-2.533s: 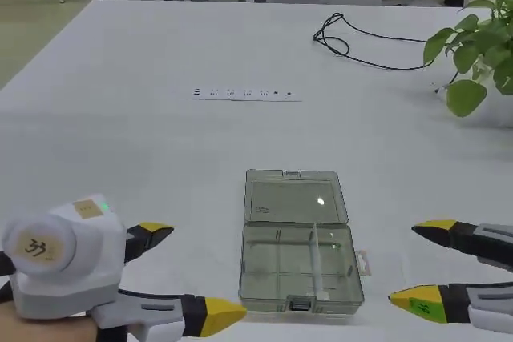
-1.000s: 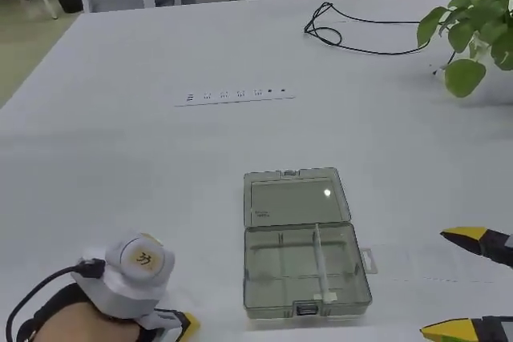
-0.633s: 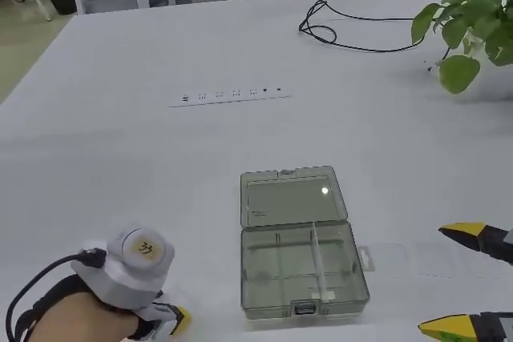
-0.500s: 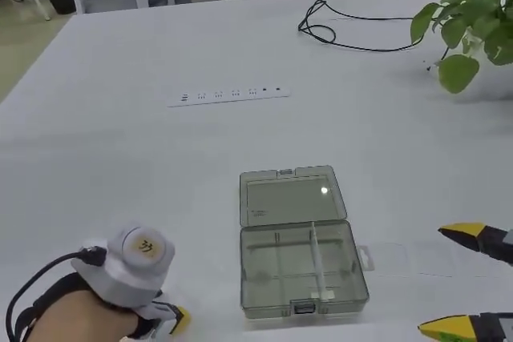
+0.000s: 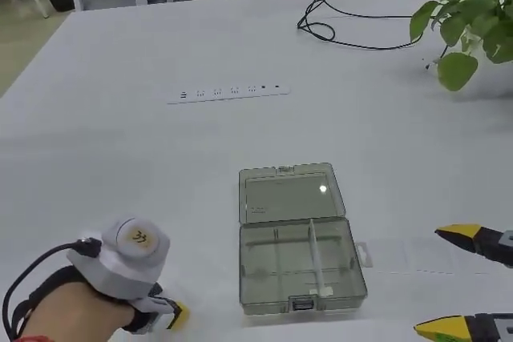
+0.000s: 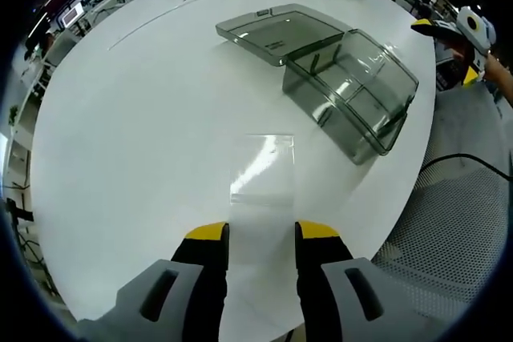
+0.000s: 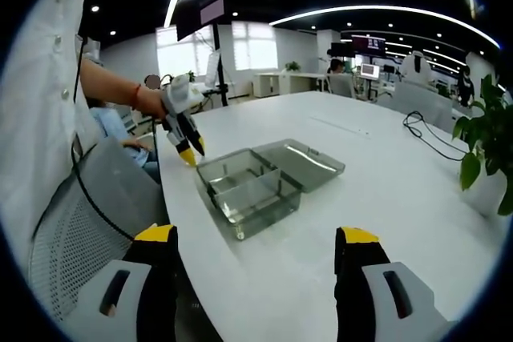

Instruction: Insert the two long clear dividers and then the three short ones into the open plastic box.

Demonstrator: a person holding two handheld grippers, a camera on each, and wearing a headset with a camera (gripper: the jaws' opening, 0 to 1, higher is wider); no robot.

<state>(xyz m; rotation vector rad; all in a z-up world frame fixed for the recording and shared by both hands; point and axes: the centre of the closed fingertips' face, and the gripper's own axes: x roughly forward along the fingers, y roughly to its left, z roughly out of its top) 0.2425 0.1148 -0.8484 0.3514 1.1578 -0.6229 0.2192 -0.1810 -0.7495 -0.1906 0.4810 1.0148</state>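
On the desk, the open plastic box is being left mostly unfilled: only one long divider looks seated. A loose clear divider is being targeted by the narrow, empty left claw; the right claw is being held wide, empty.

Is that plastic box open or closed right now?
Open: the box has its lid lying flat behind it, and one divider already stands inside.
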